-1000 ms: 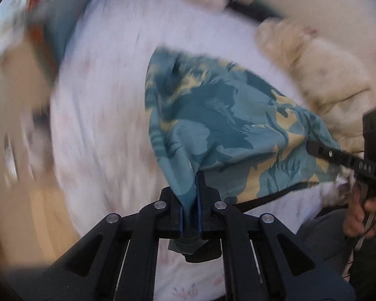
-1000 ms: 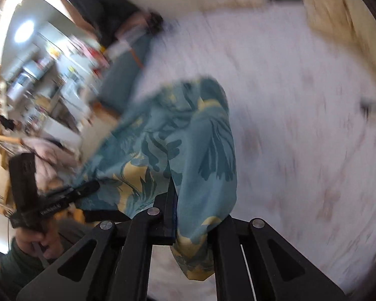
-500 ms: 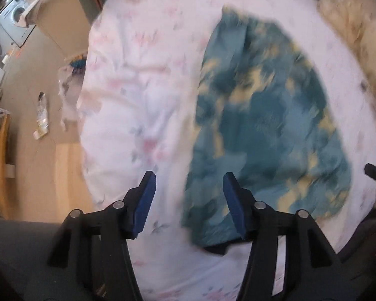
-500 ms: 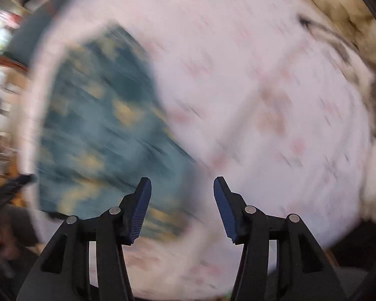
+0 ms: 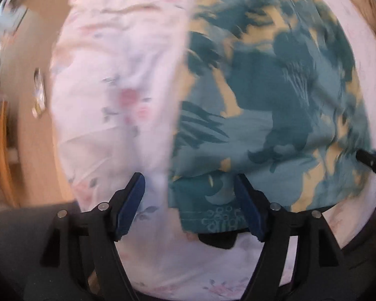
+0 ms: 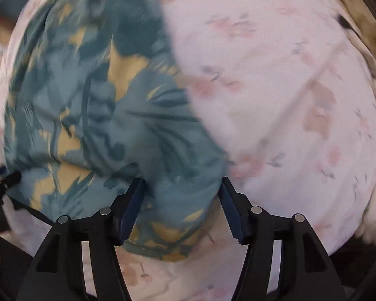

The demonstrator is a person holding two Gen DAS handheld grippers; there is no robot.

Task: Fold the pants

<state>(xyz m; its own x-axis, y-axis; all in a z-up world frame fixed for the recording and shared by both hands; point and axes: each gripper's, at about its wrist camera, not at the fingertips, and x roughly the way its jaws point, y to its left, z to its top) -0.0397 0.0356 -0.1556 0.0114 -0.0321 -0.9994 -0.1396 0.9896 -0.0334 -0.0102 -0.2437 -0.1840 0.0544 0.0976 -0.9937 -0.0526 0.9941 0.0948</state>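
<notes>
The pants (image 5: 268, 105) are teal with yellow leaf print and lie spread on a white floral bedsheet (image 5: 117, 95). My left gripper (image 5: 190, 193) is open, low over the near left corner of the pants, which lies between its fingers. In the right wrist view the pants (image 6: 107, 115) fill the left half. My right gripper (image 6: 181, 195) is open, with the near right corner of the pants bunched between its fingers. The tip of the right gripper shows at the right edge of the left wrist view (image 5: 373, 161).
The sheet (image 6: 275, 95) covers a bed. A tan furry blanket (image 6: 363, 30) lies along its far right side. A wooden floor (image 5: 27, 115) and a chair leg (image 5: 2, 150) are past the bed's left edge.
Both grippers held the pants up a second ago, let go half a second ago, and the pants now lie flat. Both grippers have dropped closer to the near corners.
</notes>
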